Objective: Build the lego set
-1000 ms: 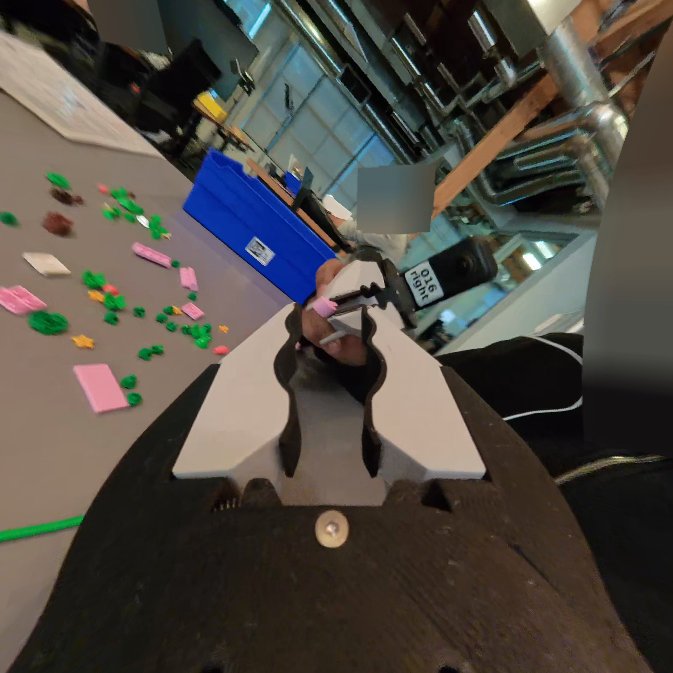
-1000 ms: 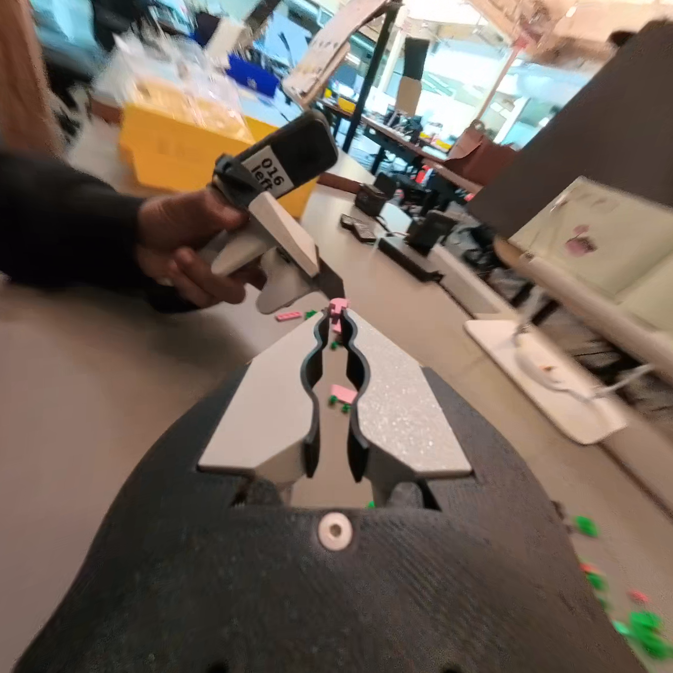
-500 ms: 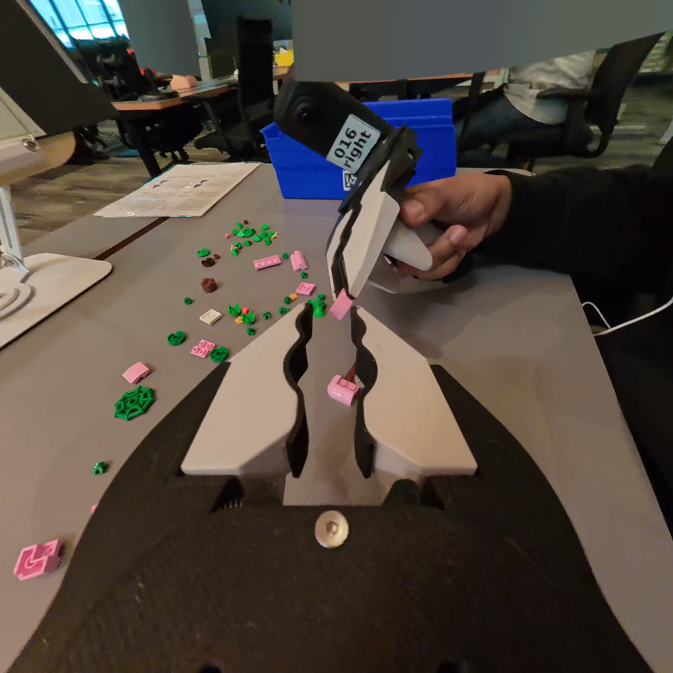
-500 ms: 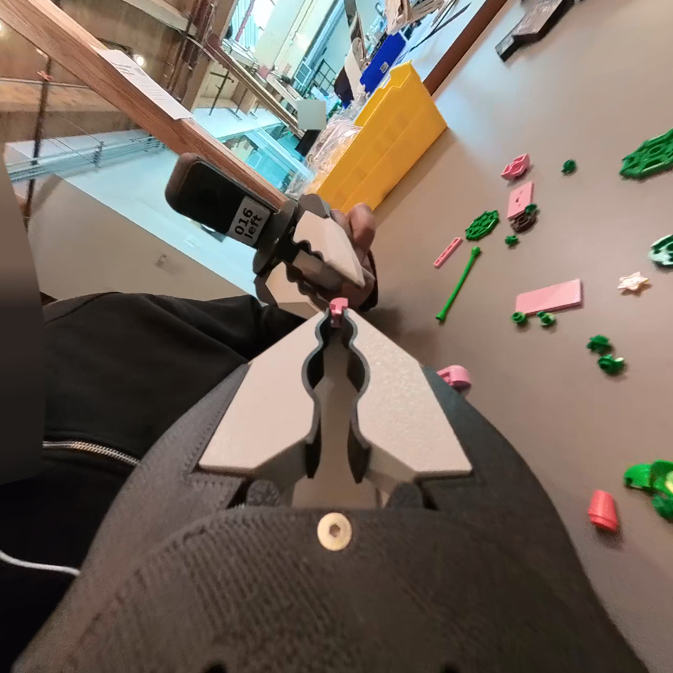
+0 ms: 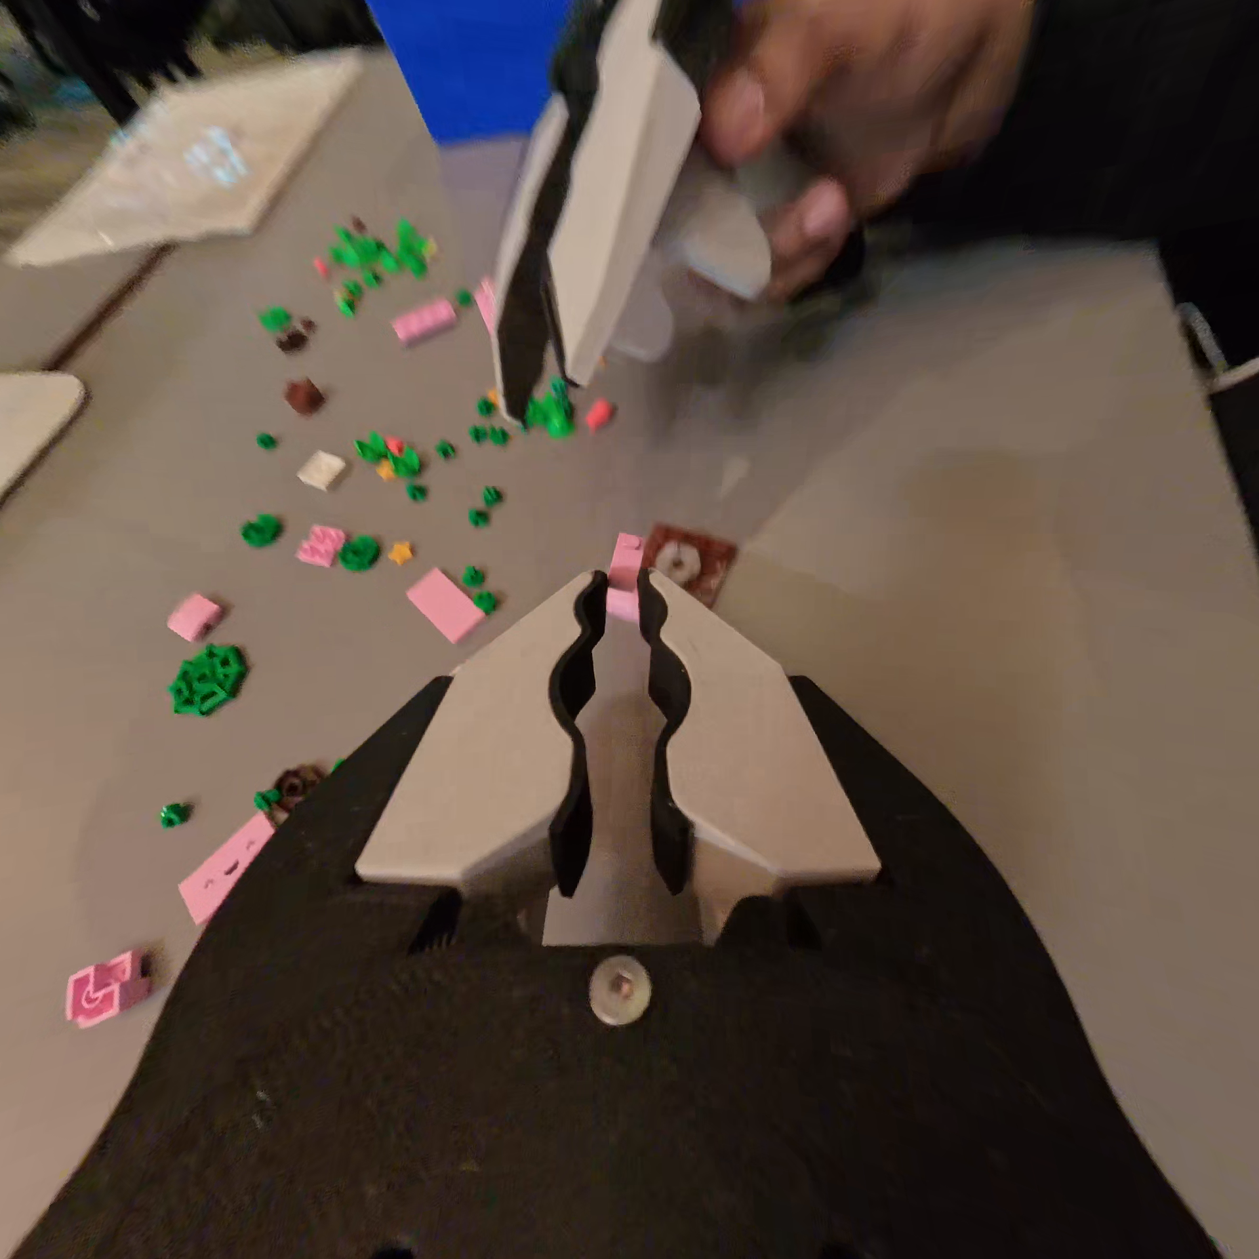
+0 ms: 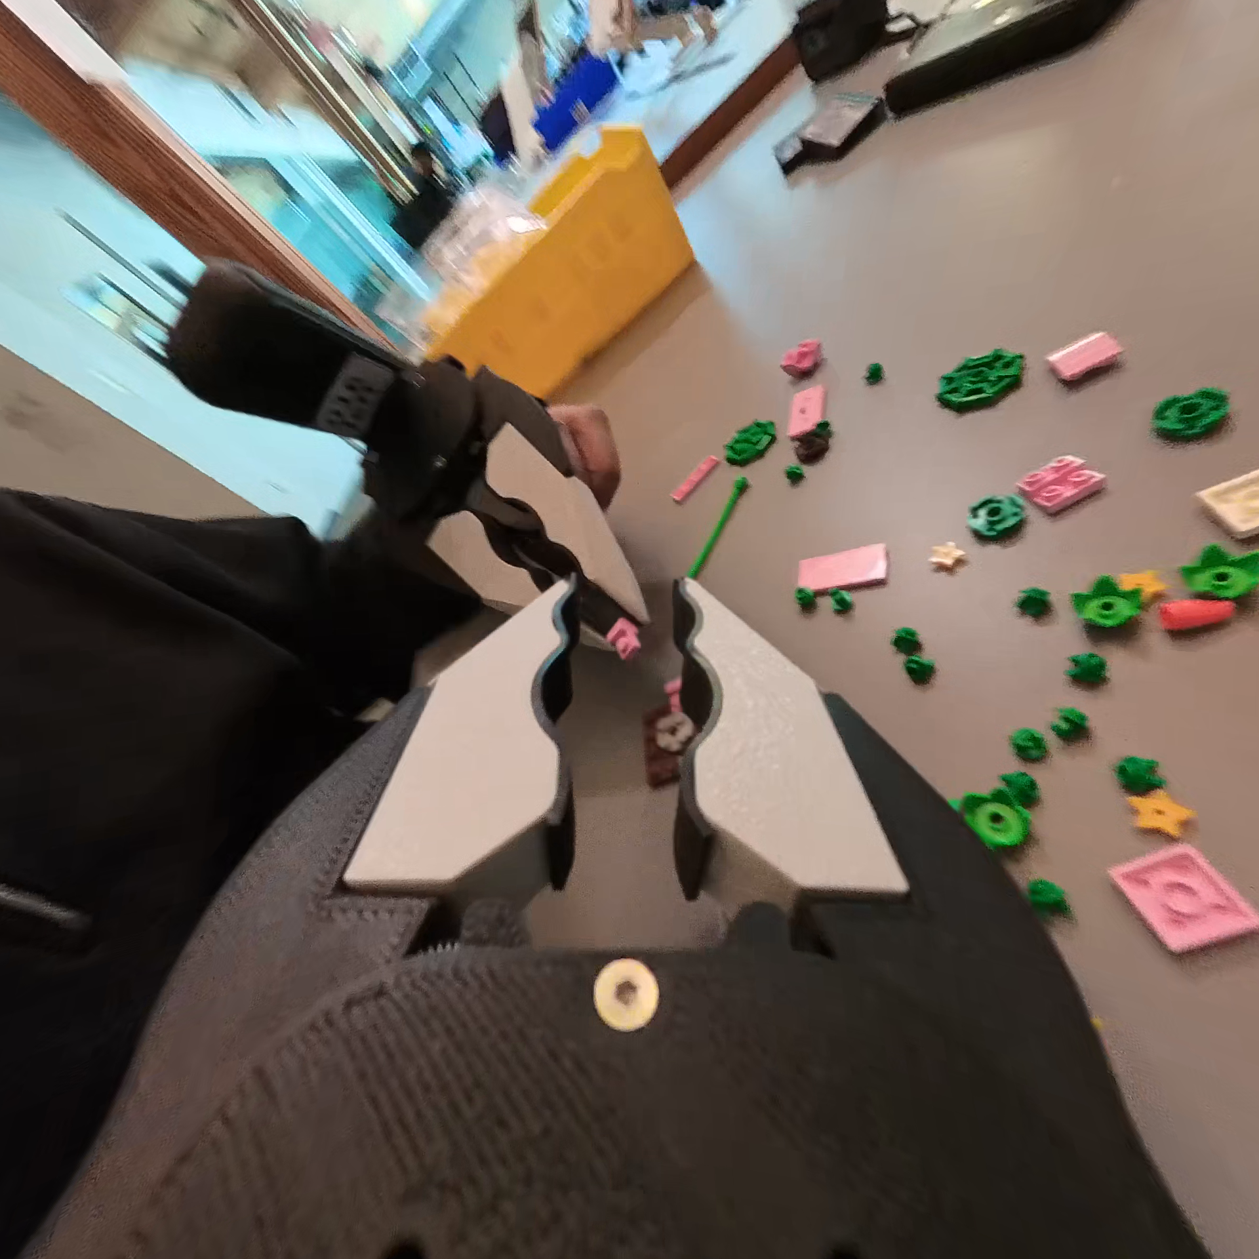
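Note:
My left gripper is shut on a small pink brick at its fingertips, low over the grey table. It shows in the right wrist view with the same pink brick. A brown tile with a white piece on it lies just beyond the tips, and also shows in the right wrist view. My right gripper is open and empty, its jaws wide apart over the left gripper's tip. In the left wrist view it hangs over the green bits, blurred.
Loose green, pink and orange pieces are spread over the table's left; several more show in the right wrist view. A blue bin and a paper sheet lie at the far edge. A yellow bin stands behind the left hand. The tips of one gripper are about 5 cm away from the tips of the other.
My right gripper has opened and no longer holds its pink piece. My left gripper has closed on a pink brick. Both have come down close to the brown tile.

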Available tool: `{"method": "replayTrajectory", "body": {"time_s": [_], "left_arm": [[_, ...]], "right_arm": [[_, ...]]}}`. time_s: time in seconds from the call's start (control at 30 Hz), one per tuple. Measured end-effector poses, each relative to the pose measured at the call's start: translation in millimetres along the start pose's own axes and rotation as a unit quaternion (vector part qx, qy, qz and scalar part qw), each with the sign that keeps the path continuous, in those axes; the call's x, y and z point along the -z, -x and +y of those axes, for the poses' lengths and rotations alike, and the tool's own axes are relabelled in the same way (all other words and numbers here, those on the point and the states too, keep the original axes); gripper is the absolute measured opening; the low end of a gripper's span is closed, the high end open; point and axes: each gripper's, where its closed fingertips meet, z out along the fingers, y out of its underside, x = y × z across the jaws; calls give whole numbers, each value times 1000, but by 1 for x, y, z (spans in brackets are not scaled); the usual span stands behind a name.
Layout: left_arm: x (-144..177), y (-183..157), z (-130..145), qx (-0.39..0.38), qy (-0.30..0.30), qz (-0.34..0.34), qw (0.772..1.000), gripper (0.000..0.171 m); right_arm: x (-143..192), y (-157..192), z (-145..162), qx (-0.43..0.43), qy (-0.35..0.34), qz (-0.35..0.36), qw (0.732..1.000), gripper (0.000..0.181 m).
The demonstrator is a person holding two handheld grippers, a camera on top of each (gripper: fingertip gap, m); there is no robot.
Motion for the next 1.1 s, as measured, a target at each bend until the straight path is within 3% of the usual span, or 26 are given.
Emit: {"method": "replayTrajectory", "body": {"time_s": [0.27,0.67,1.1], "left_arm": [[-8,-12,16,-23,57,27,998,6],[-17,-13,29,-52,106,13,993,7],[-16,-9,28,-48,104,-1,993,9]], "right_arm": [[-16,-12,34,84,100,73,989,24],[-15,-27,46,122,143,126,974,23],[-14,-28,54,117,168,122,971,28]]}}
